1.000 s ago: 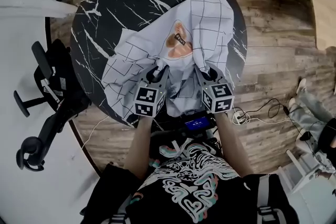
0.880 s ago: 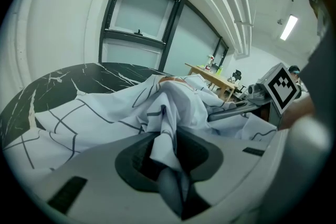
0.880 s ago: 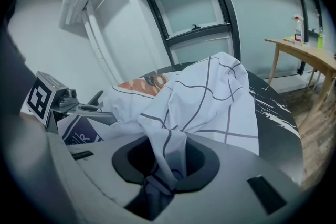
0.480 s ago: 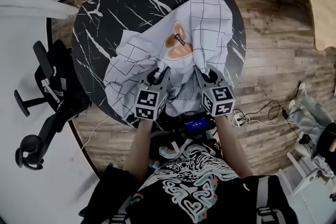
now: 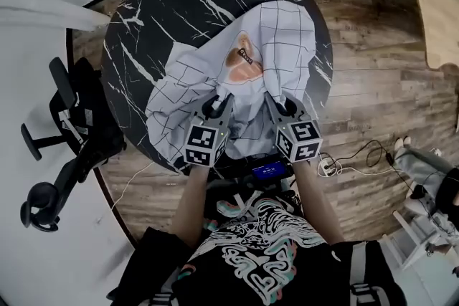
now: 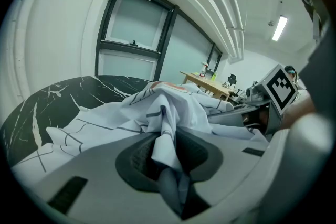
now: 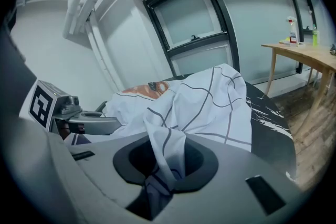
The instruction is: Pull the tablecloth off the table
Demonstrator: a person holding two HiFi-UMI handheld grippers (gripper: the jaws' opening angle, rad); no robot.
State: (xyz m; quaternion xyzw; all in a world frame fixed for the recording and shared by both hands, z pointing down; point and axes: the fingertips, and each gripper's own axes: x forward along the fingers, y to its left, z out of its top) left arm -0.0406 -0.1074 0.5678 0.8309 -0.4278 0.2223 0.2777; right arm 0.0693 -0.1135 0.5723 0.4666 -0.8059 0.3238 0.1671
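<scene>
- Both jaws of the left gripper (image 5: 216,105) clench a fold of the white, grey-gridded fabric tablecloth (image 5: 287,36).
- Right gripper (image 5: 284,105) grasps another fold, jaws just closing.
- Cloth heaps just ahead, on a round black marble table (image 5: 158,3).

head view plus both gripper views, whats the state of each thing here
tablecloth: crumpled, covering only the near right part of the table
round black marble table: far and left parts bare
left gripper: shut on a fold of the tablecloth
right gripper: jaws have just been closing, shut on a fold of the tablecloth
</scene>
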